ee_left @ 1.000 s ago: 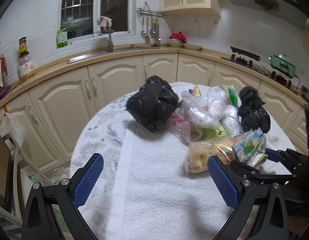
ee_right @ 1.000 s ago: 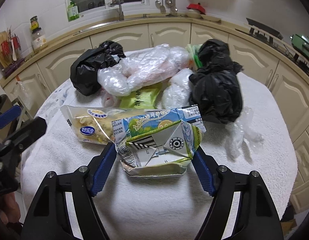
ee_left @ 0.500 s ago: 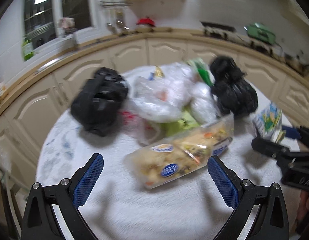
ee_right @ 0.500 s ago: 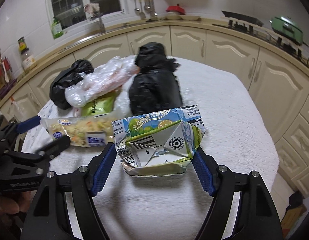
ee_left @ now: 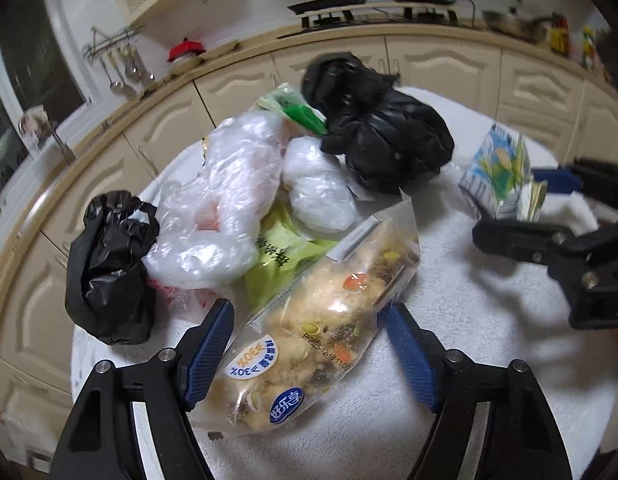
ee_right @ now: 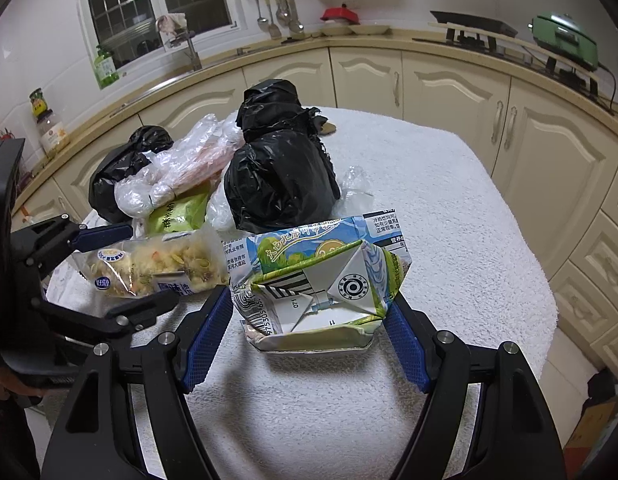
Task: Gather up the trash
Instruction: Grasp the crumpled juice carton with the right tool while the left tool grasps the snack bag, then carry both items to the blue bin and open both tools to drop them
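left tool (ee_left: pixel 307 354): swung over from the bare towel to the snack bag since a sec ago; jaws were spread full, now closing w/ the bag between them. Pads look at or just touching the wrapper sides, can't tell if it bites yet.
snack bag (ee_left: pixel 321 328): clear wrapper, lies on the towel-covered tabletop (ee_left: pixel 469 320) at front edge of the trash pile, long axis running away from the tool; lower half sits between the blue pads.
right tool (ee_right: pixel 309 338): pinching the flattened milk carton (ee_right: pixel 321 280), same grip as a sec ago, carton up off the towel.
trash pile: two black bags (ee_left: pixel 385 140), clear plastic bags (ee_left: pixel 225 196), green packet (ee_left: pixel 277 264), just behind the snack bag, untouched.
meaning: carton secured, snack bag is 2nd pick, grip likely about to land; rest of pile not yet collected.
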### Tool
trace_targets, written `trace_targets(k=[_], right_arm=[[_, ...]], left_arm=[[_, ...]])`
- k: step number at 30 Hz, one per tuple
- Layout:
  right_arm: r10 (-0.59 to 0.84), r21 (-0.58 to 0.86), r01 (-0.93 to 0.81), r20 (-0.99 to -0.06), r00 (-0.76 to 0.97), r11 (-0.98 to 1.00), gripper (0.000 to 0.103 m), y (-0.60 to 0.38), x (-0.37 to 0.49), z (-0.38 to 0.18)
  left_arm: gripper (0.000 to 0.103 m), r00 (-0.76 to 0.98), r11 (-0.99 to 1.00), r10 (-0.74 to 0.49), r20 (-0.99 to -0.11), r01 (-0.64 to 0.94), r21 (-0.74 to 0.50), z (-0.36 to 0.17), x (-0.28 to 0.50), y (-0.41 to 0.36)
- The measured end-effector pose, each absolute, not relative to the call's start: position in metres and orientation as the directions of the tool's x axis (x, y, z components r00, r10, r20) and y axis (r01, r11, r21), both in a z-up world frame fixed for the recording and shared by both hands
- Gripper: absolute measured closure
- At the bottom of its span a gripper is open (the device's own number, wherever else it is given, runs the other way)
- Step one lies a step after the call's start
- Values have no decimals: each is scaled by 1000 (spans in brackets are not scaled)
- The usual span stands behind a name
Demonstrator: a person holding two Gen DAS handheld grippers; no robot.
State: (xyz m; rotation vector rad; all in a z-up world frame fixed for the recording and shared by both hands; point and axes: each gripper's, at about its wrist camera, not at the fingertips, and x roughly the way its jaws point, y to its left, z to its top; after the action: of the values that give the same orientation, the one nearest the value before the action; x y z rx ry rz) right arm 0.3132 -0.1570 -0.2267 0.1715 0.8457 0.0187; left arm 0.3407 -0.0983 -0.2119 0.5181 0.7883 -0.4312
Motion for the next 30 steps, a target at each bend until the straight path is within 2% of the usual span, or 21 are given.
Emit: trace_targets(k=[1,5,8,10,12,14,17,30], right_arm=[[83,157,53,-743,664,986,27,-157,312,-227],[78,153,56,-744,664,987,27,-157,308,-225],[76,154,59,-741,667,986,27,-157,304,-223],[74,156,64,-739,669,986,27,-157,302,-222],[73,161,69,-737,672,985,27,-158,300,-221],[72,159,68,-733,676,985,27,-158,297,-219],[68,156,68,-727,684,985,27,-159,290,-214],[60,173,83,-686,725,981,27,-175,264,-196]], left_arm=[[42,630,787,-172,-758,550,278,-213,340,-100],[52,628,776,-173,-759,561,288,-214,333,-107],[52,625,778,-169,-762,560,286,-211,330,-109],[48,629,777,-150,-762,552,303,-215,334,-113],[50,646,768,-137,-751,548,331,-217,335,-119],[64,647,773,-152,-747,549,318,-215,332,-122],[71,651,798,-172,-739,532,283,-210,326,-117],[74,673,902,-294,-679,431,37,-178,286,-72]])
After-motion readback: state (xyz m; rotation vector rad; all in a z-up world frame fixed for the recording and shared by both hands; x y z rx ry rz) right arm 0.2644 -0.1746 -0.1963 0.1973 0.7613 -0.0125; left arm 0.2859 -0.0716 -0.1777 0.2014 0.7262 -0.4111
